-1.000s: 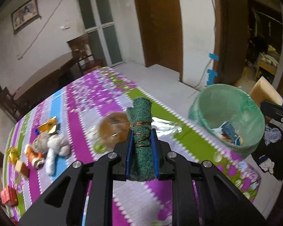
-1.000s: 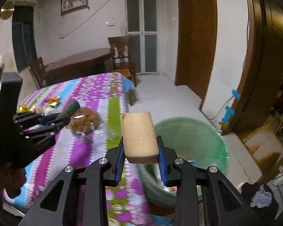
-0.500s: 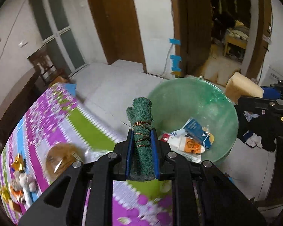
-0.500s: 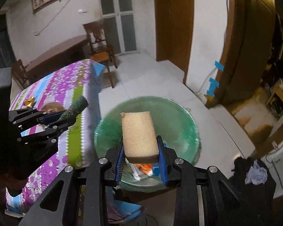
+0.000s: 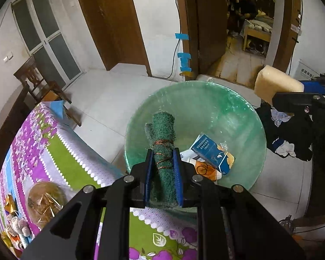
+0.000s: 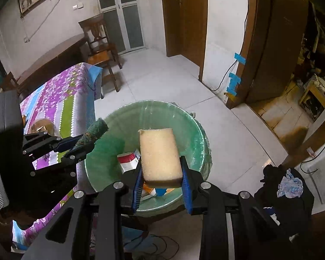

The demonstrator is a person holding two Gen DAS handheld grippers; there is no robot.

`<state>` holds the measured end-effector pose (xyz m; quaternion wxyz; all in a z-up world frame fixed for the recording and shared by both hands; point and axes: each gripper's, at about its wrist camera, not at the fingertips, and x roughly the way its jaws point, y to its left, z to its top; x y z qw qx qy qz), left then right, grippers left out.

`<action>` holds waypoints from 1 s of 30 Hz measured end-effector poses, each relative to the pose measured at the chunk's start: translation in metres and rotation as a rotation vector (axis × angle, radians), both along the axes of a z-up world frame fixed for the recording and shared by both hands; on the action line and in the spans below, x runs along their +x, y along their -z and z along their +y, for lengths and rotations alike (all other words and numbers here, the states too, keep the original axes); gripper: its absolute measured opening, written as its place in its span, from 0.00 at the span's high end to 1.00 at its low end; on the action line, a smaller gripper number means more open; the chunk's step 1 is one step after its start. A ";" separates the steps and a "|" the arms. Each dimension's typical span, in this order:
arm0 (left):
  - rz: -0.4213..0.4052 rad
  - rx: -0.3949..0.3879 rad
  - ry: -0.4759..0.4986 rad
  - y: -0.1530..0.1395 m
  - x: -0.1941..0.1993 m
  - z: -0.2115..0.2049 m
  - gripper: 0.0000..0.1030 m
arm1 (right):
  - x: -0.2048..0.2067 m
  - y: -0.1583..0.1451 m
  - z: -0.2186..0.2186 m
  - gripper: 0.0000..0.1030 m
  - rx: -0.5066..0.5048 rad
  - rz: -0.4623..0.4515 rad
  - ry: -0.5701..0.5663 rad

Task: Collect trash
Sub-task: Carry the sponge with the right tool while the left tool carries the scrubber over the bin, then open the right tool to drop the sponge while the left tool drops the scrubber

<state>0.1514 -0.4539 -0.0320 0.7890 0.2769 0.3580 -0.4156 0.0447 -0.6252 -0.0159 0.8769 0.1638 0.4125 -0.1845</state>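
Observation:
My left gripper [image 5: 163, 169] is shut on a rolled green scouring pad [image 5: 163, 149] bound with copper wire, held over the near rim of the green bin [image 5: 238, 110]. From the right wrist view that pad [image 6: 95, 131] pokes over the bin's left edge. My right gripper [image 6: 161, 179] is shut on a yellow sponge [image 6: 159, 153] above the bin [image 6: 190, 127]; the sponge [image 5: 275, 84] also shows at the far right of the left wrist view. A blue carton [image 5: 212, 153] and other packets lie in the bin.
The table with the purple and green cloth [image 5: 60, 156] stands left of the bin and carries a bagged bun [image 5: 44, 200] and small wrappers [image 5: 9, 203]. Dark clothes [image 6: 286, 186] lie on the floor to the right. A wooden chair [image 6: 99, 43] stands behind.
Both grippers have swung from over the table to over the green bin, each keeping its hold. The bin now fills the middle of both views.

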 end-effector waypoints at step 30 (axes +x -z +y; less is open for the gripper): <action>0.027 -0.043 0.013 0.001 0.009 -0.001 0.33 | 0.036 0.012 0.004 0.55 -0.025 0.017 -0.024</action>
